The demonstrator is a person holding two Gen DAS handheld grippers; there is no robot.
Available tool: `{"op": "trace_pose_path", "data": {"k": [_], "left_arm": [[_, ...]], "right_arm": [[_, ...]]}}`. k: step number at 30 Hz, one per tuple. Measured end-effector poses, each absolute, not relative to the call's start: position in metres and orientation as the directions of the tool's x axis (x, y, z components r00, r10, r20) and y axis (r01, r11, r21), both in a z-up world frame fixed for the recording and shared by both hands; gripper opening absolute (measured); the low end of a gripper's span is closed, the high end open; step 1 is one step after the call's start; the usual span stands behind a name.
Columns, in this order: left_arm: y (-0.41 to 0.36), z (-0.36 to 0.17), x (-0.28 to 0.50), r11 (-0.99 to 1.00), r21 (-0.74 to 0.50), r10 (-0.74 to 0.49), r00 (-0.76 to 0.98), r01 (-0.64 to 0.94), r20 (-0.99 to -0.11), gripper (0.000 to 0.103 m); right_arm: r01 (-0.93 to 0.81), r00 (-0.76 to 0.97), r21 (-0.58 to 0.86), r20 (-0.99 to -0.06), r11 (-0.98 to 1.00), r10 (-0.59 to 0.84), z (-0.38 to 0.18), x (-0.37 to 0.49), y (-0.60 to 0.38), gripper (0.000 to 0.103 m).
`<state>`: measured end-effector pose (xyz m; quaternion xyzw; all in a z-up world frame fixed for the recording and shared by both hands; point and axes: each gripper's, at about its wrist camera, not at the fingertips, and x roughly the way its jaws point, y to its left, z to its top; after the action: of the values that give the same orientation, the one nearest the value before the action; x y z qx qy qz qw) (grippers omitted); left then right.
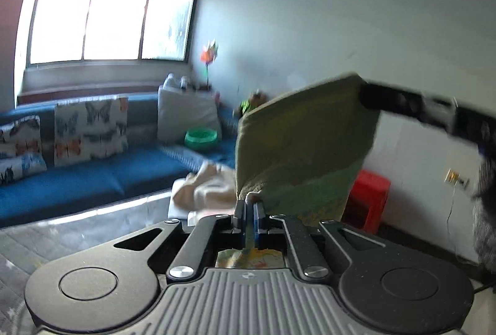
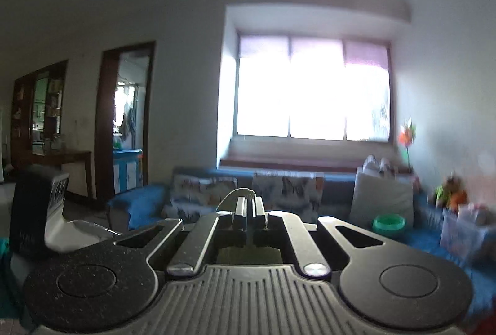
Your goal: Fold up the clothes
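Note:
An olive-green garment [image 1: 303,142] hangs in the air, stretched between both grippers. My left gripper [image 1: 249,204] is shut on its lower corner. The right gripper [image 1: 369,97] comes in from the right of the left wrist view and is shut on the garment's upper corner. In the right wrist view, my right gripper [image 2: 249,201] is shut, with a thin edge of the cloth [image 2: 235,194] sticking out past the fingertips. A cream-coloured piece of clothing [image 1: 207,186] lies crumpled below, at the sofa's edge.
A blue sofa [image 1: 93,180] with butterfly cushions [image 1: 90,130] and a green bowl [image 1: 201,138] runs under the window. A red stool [image 1: 369,198] stands by the white wall. The other gripper's body [image 2: 40,211] shows at left in the right wrist view.

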<state>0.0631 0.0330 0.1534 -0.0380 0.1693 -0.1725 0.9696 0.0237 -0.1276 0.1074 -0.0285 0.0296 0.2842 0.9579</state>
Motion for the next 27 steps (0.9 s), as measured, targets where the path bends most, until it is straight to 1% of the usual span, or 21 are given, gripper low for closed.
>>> {"op": "trace_pose_path", "data": {"k": [1,3,6,10,12,14,15,16,17,18,20,22,23,24,25,26,27], "left_arm": [[0.035,0.158,0.06,0.938,-0.126,-0.346,0.886,0.322,-0.31,0.005],[0.038,0.157,0.058,0.939,-0.119,-0.345,0.881,0.324,-0.324,0.005],[0.038,0.14,0.066,0.936,-0.131,-0.35,0.846,0.326,-0.402,0.005],[0.034,0.099,0.077,0.941,-0.126,-0.331,0.788,0.313,-0.518,0.005],[0.034,0.077,0.085,0.945,-0.127,-0.318,0.749,0.302,-0.581,0.005],[0.035,0.059,0.091,0.951,-0.13,-0.298,0.716,0.281,-0.632,0.005],[0.038,0.052,0.095,0.954,-0.129,-0.287,0.705,0.27,-0.648,0.005],[0.042,0.048,0.099,0.955,-0.131,-0.286,0.699,0.268,-0.656,0.01],[0.047,0.045,0.101,0.954,-0.14,-0.288,0.691,0.264,-0.663,0.01],[0.051,0.042,0.102,0.954,-0.149,-0.291,0.686,0.26,-0.667,0.01],[0.056,0.04,0.099,0.955,-0.149,-0.288,0.686,0.255,-0.669,0.014],[0.06,0.043,0.097,0.963,-0.134,-0.263,0.697,0.235,-0.668,0.014],[0.057,0.044,0.089,0.965,-0.134,-0.255,0.699,0.224,-0.668,0.017],[0.054,0.043,0.079,0.967,-0.137,-0.251,0.701,0.215,-0.668,0.018],[0.051,0.04,0.068,0.967,-0.147,-0.253,0.702,0.209,-0.665,0.023],[0.046,0.037,0.057,0.966,-0.157,-0.257,0.703,0.206,-0.663,0.031],[0.042,0.034,0.047,0.966,-0.163,-0.259,0.704,0.203,-0.662,0.035]], "right_arm": [[-0.551,0.834,-0.045,-0.073,0.833,0.547,0.107,0.015,-0.129,0.003],[-0.546,0.836,-0.065,-0.101,0.835,0.539,0.101,0.006,-0.13,0.003],[-0.524,0.845,-0.081,-0.175,0.848,0.505,0.079,0.006,-0.13,0.003],[-0.55,0.797,-0.083,-0.349,0.831,0.492,0.035,0.013,-0.127,0.003],[-0.567,0.762,-0.11,-0.445,0.816,0.47,0.008,0.009,-0.117,0.003],[-0.583,0.726,-0.107,-0.513,0.806,0.457,-0.011,0.008,-0.109,0.003],[-0.585,0.716,-0.108,-0.533,0.804,0.45,-0.017,0.007,-0.106,0.003],[-0.586,0.705,-0.109,-0.557,0.803,0.438,-0.024,0.003,-0.102,0.004],[-0.588,0.685,-0.102,-0.59,0.802,0.427,-0.032,0.001,-0.101,0.005],[-0.59,0.668,-0.097,-0.616,0.802,0.417,-0.038,0.0,-0.102,0.009],[-0.589,0.648,-0.089,-0.645,0.803,0.404,-0.044,-0.002,-0.109,0.013],[-0.581,0.648,-0.079,-0.648,0.81,0.402,-0.043,-0.002,-0.116,0.013],[-0.571,0.651,-0.063,-0.641,0.818,0.406,-0.041,-0.001,-0.121,0.017],[-0.558,0.654,-0.036,-0.634,0.829,0.413,-0.037,-0.001,-0.127,0.025],[-0.547,0.655,-0.014,-0.63,0.837,0.418,-0.036,0.001,-0.129,0.031],[-0.535,0.659,0.007,-0.623,0.845,0.422,-0.036,0.007,-0.133,0.044],[-0.529,0.665,0.009,-0.617,0.848,0.421,-0.038,0.008,-0.134,0.045]]}}
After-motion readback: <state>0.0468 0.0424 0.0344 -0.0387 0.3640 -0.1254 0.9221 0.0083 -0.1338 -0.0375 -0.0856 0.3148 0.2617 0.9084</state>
